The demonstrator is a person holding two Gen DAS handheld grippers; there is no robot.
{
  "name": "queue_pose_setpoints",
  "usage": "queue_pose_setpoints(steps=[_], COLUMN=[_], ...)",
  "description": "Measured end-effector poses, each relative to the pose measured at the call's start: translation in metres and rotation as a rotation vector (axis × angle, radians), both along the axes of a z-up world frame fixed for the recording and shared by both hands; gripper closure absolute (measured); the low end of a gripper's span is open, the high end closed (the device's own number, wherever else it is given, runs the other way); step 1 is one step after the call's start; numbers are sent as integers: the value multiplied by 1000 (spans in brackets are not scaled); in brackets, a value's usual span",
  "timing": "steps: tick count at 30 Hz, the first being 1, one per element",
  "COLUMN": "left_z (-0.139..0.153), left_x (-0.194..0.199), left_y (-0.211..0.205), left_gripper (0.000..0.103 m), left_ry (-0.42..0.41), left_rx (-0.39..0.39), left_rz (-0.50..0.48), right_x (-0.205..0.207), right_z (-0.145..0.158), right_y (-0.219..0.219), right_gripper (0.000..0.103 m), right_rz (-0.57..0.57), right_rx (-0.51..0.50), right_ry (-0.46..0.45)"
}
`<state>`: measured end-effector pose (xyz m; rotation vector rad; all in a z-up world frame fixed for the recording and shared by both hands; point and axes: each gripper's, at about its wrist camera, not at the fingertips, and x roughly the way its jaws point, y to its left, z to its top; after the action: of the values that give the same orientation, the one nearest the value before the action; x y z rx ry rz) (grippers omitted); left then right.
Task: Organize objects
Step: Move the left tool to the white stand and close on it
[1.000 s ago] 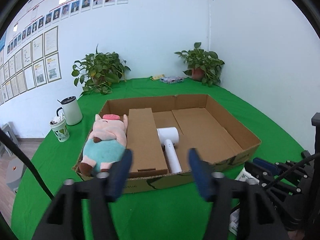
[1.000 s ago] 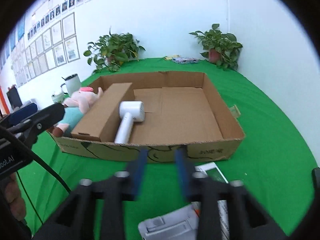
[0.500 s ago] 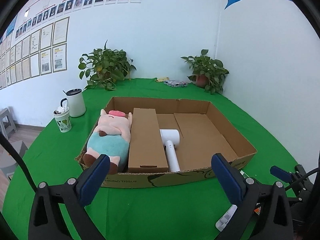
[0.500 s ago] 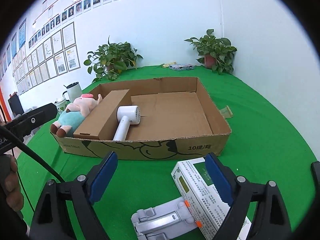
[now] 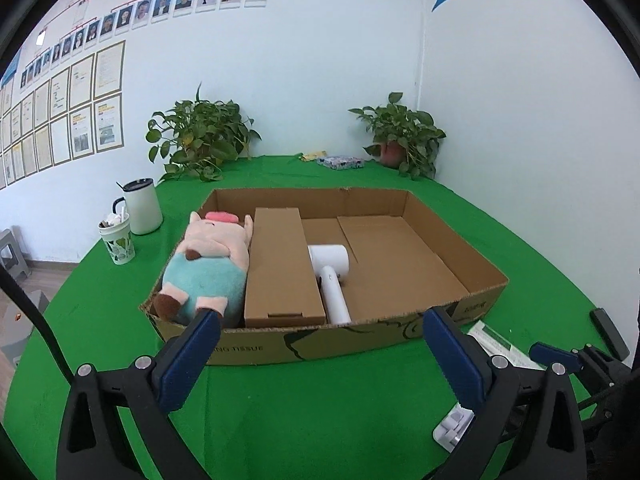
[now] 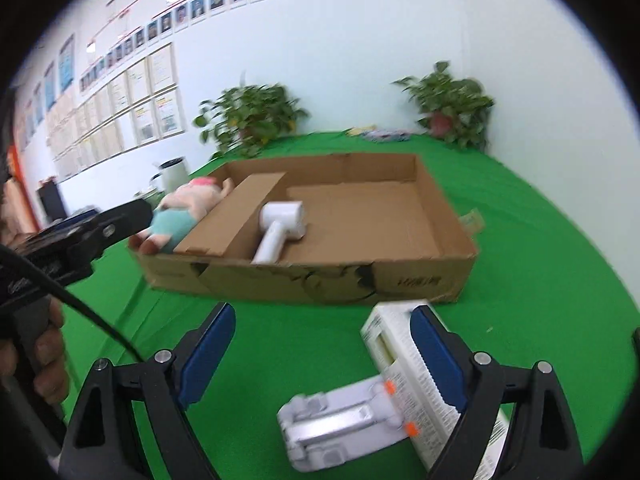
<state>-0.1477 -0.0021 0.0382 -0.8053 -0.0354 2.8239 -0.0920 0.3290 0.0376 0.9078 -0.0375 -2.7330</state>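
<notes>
right gripper lining up on the last loose items

both grippers are spread wide and empty. the right gripper (image 6: pixel 322 346) hovers over the green table (image 6: pixel 540 280), with the white carton (image 6: pixel 404 344) at its 4 o'clock and the grey plastic holder (image 6: pixel 340 428) at 6 o'clock, touching each other. the cardboard tray (image 6: pixel 312 276) at 12 o'clock already holds the plush pig (image 5: pixel 208 264), a brown box (image 5: pixel 280 268) and a hair dryer (image 5: pixel 330 276). next, i judge, it should drop over one item and close. the left gripper (image 5: pixel 320 356) waits before the tray.

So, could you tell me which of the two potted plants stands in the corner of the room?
The smaller potted plant in the reddish pot, on the right; the bushier one stands along the back wall.
</notes>
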Motion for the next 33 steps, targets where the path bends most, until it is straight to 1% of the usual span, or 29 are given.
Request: queue_pose_setpoints(steps=[3,5,8,10,12,15,17,18,20,23,25,27,29,31,33], left_z=[-26,-41,-58,-67,-73,-79,-83,-83,-83,-78,-73,-67,-61,-57,-55], left_x=[-2,-4,-8,-13,-19,-27,-33,-36,-39,-40,-39,-39,-38,-35,-32], left_y=[-1,-1,6,15,24,39,46,49,51,46,37,24,8,-11,-28], left_gripper=[1,2,2,4,7,7,9,11,13,15,16,16,16,16,16], left_ry=[-85,-130,-164,-188,-210,-242,-264,-274,-285,-279,-269,-266,-277,-282,-284], left_rx=[5,32,46,35,33,48,63,68,85,105,116,134,158,191,221], left_rz=[-31,-46,-90,-128,-167,-236,-264,-273,-287,-288,-273,-247,-228,-215,-192], right_x=[13,16,11,9,3,-5,-10,-12,-15,-19,-22,-23,-17,-4,15], right_z=[-26,-45,-63,-63,-64,-69,-74,-74,-73,-71,-71,-73,-73,-71,-68], right_y=[1,5,18,28,37,50,57,55,50,48,48,49,45,33,20], right_gripper=[14,14,14,14,14,14,14,14,14,14,14,14,14,14,14], right_rz=[88,107,72,36,1,-67,-82,-70,-33,10,20,40,53,136,266], right_rx=[9,-16,-63,-72,-67,-54,-44,-28,-3,9,10,-23,-22,-24,-73], right_ry=[-68,-146,-228,-224,-248,-279,-290,-284,-280,-255,-247,-263,-277,-300,-322])
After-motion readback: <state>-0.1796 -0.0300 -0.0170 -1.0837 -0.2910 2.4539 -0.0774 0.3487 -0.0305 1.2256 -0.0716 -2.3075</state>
